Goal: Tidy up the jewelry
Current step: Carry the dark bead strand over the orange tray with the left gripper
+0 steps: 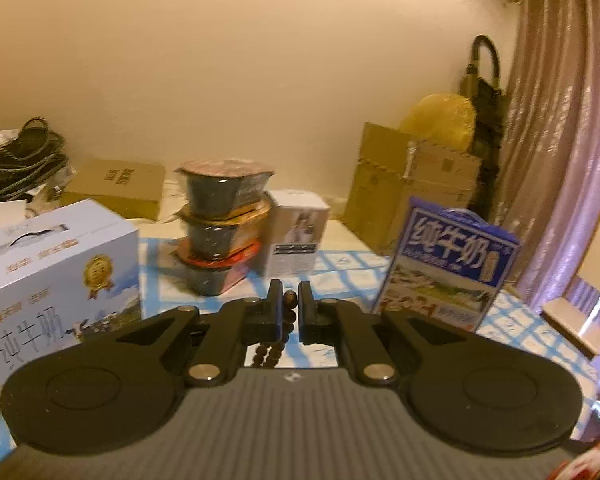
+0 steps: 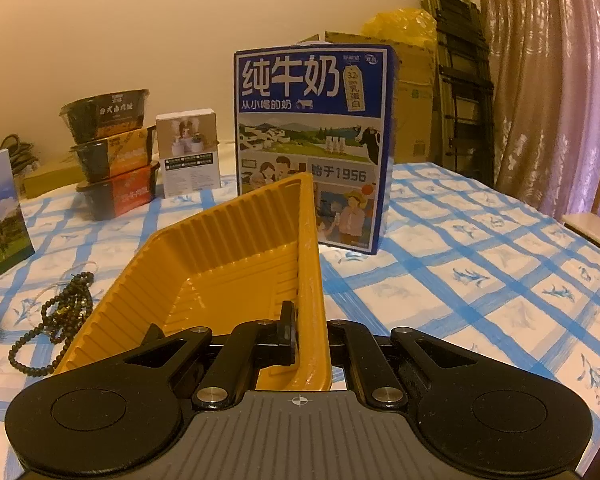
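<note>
Left gripper (image 1: 290,300): jaws clenched on a string of dark brown wooden beads, the beaded bracelet (image 1: 288,312), which hangs down between the fingers at lower centre of the left wrist view. Only this view shows that bracelet.

Right gripper (image 2: 300,330): jaws clenched on the right-hand rim of a yellow ribbed plastic tray (image 2: 228,256), held tilted, its open side facing left, at centre of the right wrist view. One finger (image 2: 287,326) sits inside the tray wall; the other is hidden behind it. The tray appears in this view alone.

Bead necklace (image 2: 62,314): a heap of small dark beads lying on the tablecloth at lower left of the right wrist view, just beside the tray's lower left edge; seen only here.

Checked tablecloth (image 2: 480,264): blue and white, in both views.

Blue milk carton box (image 2: 312,140): upright behind the tray; also at right of the left wrist view.

Three stacked black instant-meal bowls (image 2: 114,152) and a small white box (image 2: 188,152) beside them: both views.

Pale blue milk case (image 1: 56,280): its full front shows only in the left wrist view, at left; the right wrist view catches just a corner of it.

Cardboard boxes (image 1: 412,184) and a curtain (image 1: 560,120): right side.
</note>
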`<action>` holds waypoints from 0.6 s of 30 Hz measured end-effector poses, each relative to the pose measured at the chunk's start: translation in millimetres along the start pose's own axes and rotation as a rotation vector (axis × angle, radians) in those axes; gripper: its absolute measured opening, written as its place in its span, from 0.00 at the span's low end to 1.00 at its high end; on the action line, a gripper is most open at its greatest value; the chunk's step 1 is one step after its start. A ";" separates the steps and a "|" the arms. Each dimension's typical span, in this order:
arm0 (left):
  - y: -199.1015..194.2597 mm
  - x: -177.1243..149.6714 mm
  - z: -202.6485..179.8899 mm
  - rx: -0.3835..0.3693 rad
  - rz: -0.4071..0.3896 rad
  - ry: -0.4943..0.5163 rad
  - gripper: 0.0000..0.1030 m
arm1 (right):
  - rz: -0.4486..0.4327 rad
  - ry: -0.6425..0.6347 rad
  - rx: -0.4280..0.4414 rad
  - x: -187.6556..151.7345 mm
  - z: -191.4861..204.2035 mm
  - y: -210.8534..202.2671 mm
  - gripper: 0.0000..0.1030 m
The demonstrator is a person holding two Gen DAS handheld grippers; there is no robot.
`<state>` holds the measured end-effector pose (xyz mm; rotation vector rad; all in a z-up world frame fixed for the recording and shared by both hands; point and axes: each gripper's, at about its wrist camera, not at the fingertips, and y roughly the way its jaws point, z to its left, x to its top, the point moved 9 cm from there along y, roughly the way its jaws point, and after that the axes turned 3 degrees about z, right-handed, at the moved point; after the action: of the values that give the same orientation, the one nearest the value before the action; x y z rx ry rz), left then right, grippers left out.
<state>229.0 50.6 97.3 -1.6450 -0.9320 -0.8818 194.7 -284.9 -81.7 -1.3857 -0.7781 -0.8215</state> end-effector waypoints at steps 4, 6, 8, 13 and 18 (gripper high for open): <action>-8.2 3.2 -20.6 -0.070 0.002 -0.010 0.06 | -0.001 -0.007 0.000 1.2 2.1 -1.1 0.05; -10.3 2.2 -32.4 -0.105 0.008 -0.008 0.06 | -0.002 -0.009 0.000 1.3 2.5 -1.4 0.05; -9.0 -0.8 -47.3 -0.150 0.024 -0.006 0.06 | -0.002 -0.009 0.001 1.7 3.0 -1.7 0.05; 0.6 -13.9 -88.7 -0.262 0.075 0.003 0.06 | -0.004 -0.008 0.003 3.1 4.0 -1.6 0.06; 18.0 -28.6 -118.2 -0.326 0.119 -0.009 0.06 | -0.005 -0.005 0.008 3.7 4.3 -1.9 0.06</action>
<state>219.8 -71.8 91.4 -1.9615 -0.7137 -0.9826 195.0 -280.8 -77.4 -1.3800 -0.7877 -0.8182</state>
